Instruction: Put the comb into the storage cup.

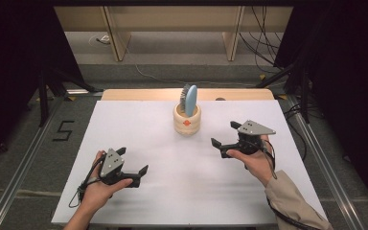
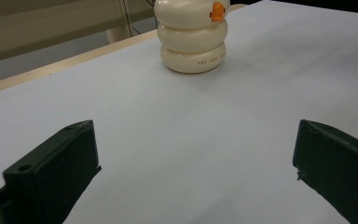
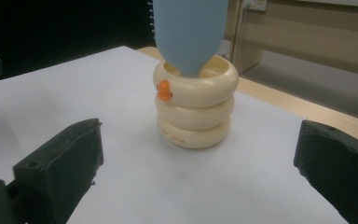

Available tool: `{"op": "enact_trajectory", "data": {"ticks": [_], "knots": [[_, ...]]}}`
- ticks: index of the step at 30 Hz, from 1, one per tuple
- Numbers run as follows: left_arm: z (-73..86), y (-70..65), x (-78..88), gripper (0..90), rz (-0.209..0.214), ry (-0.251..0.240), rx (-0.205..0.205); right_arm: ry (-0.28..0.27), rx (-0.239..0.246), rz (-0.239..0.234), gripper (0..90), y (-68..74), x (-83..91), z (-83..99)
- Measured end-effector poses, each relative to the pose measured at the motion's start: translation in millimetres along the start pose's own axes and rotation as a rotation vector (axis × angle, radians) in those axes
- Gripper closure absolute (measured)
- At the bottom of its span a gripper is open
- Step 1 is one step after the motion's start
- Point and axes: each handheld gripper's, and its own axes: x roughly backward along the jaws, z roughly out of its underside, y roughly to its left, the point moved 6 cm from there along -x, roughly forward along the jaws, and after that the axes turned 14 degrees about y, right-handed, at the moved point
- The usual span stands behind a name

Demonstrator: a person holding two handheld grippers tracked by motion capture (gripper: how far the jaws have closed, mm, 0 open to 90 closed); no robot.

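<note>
brush point(image 3: 189, 32) top cut off, bristles hidden

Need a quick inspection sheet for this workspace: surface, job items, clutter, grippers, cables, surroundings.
Surface: white sheet over a wooden table, flat.
Job's things: cream ringed holder upright near the far edge; blue brush standing in it.
Clutter: nothing seen.
Grippers: left gripper open, empty; right gripper open, empty, nearer the holder.
Cables: one trails from each gripper; more lie on the floor behind.
Surroundings: dark curtains, wooden bench legs, floor mark "5".
</note>
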Motion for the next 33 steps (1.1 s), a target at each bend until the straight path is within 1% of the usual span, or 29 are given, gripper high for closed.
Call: {"op": "enact_trajectory", "data": {"ticks": [11, 19, 27, 33], "knots": [[-0.1, 0.3, 0.1, 0.0, -0.001, -0.001, 0.0, 0.015, 0.011, -0.003, 2.6, -1.2, 9.8, 11.6], [-0.1, 0.4, 0.3, 0.0, -0.002, -0.001, -0.001, 0.03, 0.008, 0.001, 2.7, -2.8, 16.7, 21.6], [-0.1, 0.4, 0.2, 0.0, -0.002, -0.001, -0.001, 0.03, 0.004, 0.002, 2.7, -3.8, 23.7, 28.0], [0.1, 0.7, 0.2, 0.0, -0.003, 0.0, -0.001, 0.04, 0.002, 0.003, 2.8, -4.9, 27.5, 33.8]]}}
